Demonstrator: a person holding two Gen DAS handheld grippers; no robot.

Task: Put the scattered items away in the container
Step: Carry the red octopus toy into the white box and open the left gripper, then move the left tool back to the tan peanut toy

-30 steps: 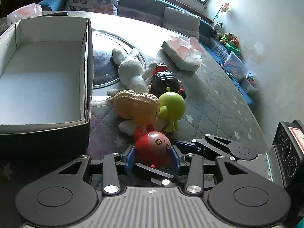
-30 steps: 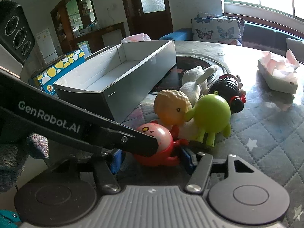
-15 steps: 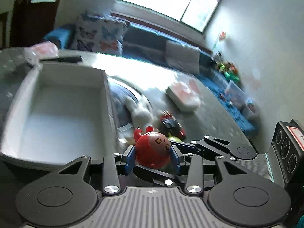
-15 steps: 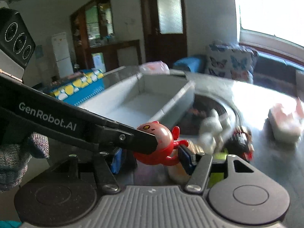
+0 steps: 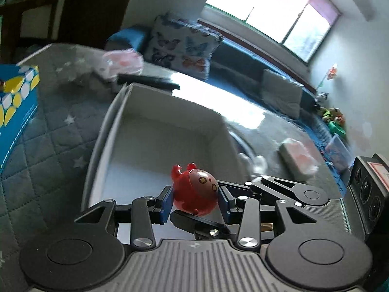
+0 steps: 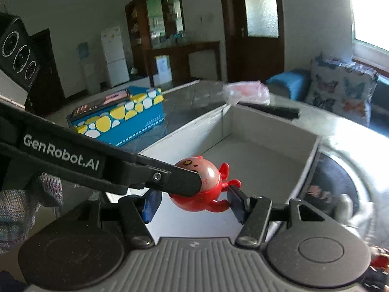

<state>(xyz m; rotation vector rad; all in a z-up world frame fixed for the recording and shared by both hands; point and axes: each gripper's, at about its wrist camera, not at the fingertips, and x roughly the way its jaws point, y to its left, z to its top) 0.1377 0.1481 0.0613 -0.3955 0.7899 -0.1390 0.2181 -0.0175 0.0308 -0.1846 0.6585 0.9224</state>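
A round red toy figure (image 5: 194, 192) hangs above the floor of the open grey cardboard box (image 5: 170, 141). My left gripper (image 5: 195, 202) is shut on it, with a blue pad pressed on each side of its body. In the right wrist view the same red toy (image 6: 194, 203) sits between the pads of my right gripper (image 6: 194, 204). The right pad touches its limbs and the left pad lies close against its body. The left gripper's finger (image 6: 170, 180) crosses over the toy's head there. The grey box (image 6: 255, 160) holds nothing else.
A blue box with yellow and white spots (image 6: 121, 116) stands left of the grey box on the quilted table. A pink tissue pack (image 5: 121, 60) and a dark flat bar (image 5: 148, 81) lie behind it. A white plush (image 5: 255, 163) and another tissue pack (image 5: 297, 155) lie to the right. A gloved hand (image 6: 24, 206) shows at lower left.
Both grippers have lifted the red toy off the quilt and away from the toy pile. They carried it left, from beside the box to above its inside. The grip looks unchanged.
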